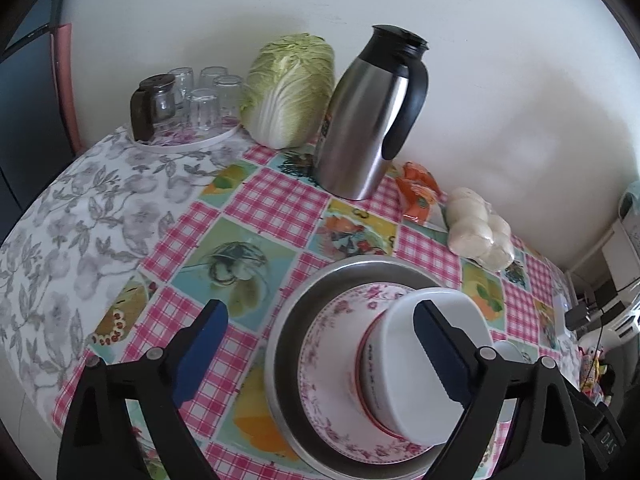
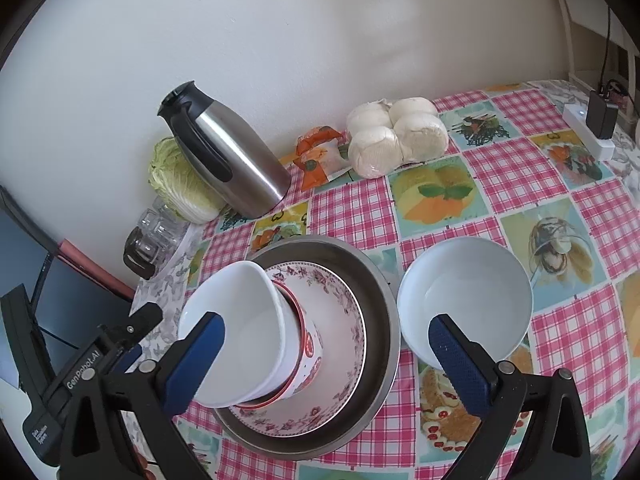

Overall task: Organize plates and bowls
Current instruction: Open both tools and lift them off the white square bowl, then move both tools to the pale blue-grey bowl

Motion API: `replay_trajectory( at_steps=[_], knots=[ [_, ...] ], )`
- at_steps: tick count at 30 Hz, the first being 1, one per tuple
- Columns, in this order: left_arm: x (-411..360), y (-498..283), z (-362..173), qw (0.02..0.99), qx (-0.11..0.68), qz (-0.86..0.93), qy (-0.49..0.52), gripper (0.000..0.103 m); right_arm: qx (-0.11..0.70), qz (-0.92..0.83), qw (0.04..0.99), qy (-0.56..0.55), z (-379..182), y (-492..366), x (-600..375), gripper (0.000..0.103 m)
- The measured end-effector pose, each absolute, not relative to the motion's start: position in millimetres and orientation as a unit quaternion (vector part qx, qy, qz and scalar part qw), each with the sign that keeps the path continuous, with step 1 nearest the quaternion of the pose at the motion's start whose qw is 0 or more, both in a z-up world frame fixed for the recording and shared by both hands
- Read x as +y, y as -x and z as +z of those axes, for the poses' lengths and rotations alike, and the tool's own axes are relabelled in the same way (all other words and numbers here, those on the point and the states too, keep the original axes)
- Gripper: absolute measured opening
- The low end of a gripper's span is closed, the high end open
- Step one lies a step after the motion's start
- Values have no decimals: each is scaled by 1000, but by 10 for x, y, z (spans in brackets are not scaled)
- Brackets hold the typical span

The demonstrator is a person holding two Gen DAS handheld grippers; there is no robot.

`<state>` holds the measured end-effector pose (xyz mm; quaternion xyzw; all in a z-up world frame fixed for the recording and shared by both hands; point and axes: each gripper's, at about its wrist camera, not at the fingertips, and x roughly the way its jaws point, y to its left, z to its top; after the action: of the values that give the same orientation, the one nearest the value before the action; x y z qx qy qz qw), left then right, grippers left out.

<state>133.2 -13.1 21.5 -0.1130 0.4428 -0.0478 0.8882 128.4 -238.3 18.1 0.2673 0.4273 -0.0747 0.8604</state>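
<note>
A steel dish (image 1: 304, 296) (image 2: 376, 280) holds a pink floral plate (image 1: 332, 364) (image 2: 344, 320), a red-trimmed bowl (image 1: 372, 384) (image 2: 308, 356) and a white bowl (image 1: 400, 344) (image 2: 240, 304) stacked on top. Another white bowl (image 2: 468, 300) sits alone on the tablecloth to the right of the stack. My left gripper (image 1: 320, 344) is open and empty, hovering left of the stack with its right finger over the top bowl. My right gripper (image 2: 326, 356) is open and empty above the stack, between the two white bowls.
A steel thermos jug (image 1: 364, 120) (image 2: 228, 148), a cabbage (image 1: 288, 88) (image 2: 180, 184), a tray of glasses (image 1: 184, 100), an orange packet (image 1: 420, 192) (image 2: 320, 152) and bagged buns (image 1: 476, 228) (image 2: 396, 132) line the wall. A power strip (image 2: 588, 132) lies far right.
</note>
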Motion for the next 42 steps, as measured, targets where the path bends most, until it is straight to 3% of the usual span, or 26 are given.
replay_trajectory(
  at_steps=[23, 27, 42],
  knots=[
    [-276, -1215, 424, 909, 400, -26, 115, 96, 399, -158, 869, -247, 408, -983, -2945, 103],
    [-453, -1179, 477, 912, 393, -38, 108, 103, 385, -187, 865, -260, 434, -829, -3225, 103],
    [-1576, -1082, 651, 913, 374, -159, 31, 103, 382, -268, 833, -297, 332, -367, -4049, 103]
  ],
)
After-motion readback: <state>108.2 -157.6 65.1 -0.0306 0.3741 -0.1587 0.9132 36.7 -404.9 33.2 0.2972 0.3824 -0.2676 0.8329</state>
